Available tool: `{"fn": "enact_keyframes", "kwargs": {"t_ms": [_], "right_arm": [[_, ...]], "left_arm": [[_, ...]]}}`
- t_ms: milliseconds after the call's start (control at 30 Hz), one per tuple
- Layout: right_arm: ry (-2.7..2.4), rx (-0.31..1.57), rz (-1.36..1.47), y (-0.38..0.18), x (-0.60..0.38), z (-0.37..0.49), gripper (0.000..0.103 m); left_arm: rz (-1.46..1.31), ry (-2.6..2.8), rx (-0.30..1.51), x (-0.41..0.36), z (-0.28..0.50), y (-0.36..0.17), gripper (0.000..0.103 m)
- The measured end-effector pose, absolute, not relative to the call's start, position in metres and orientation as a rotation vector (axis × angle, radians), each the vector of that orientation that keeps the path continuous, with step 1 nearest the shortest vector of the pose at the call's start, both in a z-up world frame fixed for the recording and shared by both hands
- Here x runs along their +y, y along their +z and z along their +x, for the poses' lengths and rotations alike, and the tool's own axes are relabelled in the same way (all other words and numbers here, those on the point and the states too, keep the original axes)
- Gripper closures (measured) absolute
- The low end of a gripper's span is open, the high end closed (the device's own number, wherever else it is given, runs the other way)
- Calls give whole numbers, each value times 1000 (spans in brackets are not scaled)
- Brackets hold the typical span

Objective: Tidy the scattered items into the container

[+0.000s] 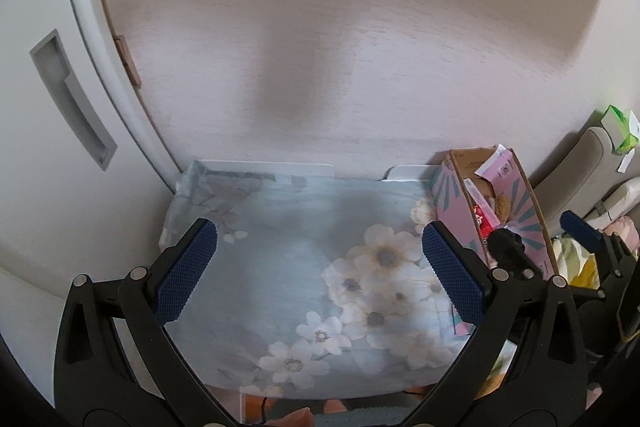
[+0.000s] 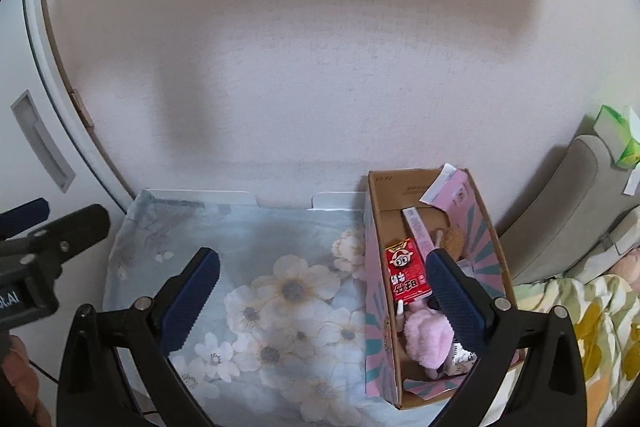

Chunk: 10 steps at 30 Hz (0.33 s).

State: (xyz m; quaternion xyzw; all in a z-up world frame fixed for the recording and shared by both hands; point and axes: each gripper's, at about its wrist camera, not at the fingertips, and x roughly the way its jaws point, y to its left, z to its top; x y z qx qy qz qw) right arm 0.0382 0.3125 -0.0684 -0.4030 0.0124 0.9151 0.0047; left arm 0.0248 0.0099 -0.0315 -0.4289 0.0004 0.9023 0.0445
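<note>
- Right wrist view is showing the right claw (image 2: pixel 320 291) hanging above the table (image 2: pixel 280 235), jaws wide apart and holding nothing.
- Left wrist view is showing the left claw (image 1: pixel 316 263) in the same state: jaws spread, nothing between the pads (image 1: pixel 188 271).
- The box (image 2: pixel 496 239), an open cardboard carton with pink and teal printing outside, is standing at the right edge of the table, close to the wall (image 2: pixel 320 67).
- Inside the box, several items are lying loosely piled: a red carton (image 2: pixel 406 275) face up, a pink fluffy item (image 2: pixel 426 339) below it, a brown plush piece (image 2: pixel 452 239) further in, and a pale slim packet (image 2: pixel 418 231) slanting across.
- A pink-and-white flap or paper (image 2: pixel 446 189) is sticking up at the far corner of the box.
- The floral cloth (image 2: pixel 280 299) covering the table is showing no loose items anywhere in either view.
- Judgement: the tidying is appearing complete or nearly so; nothing is remaining visibly scattered on the cloth.
- Areas beneath the claws and off the near edge of the table are hidden, so stray items there cannot be ruled out.
- A green packet (image 2: pixel 618 139) is sitting on furniture to the right, well apart from the table; whether it belongs to the task cannot be told.
</note>
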Motion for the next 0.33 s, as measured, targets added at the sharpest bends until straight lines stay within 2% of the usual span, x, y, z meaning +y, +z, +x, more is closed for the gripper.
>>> {"fn": "enact_keyframes", "kwargs": {"t_ms": [333], "right_arm": [[2852, 2, -1277, -71, 300, 31, 0]], "left_arm": [[-1328, 2759, -22, -3, 17, -35, 0]]}}
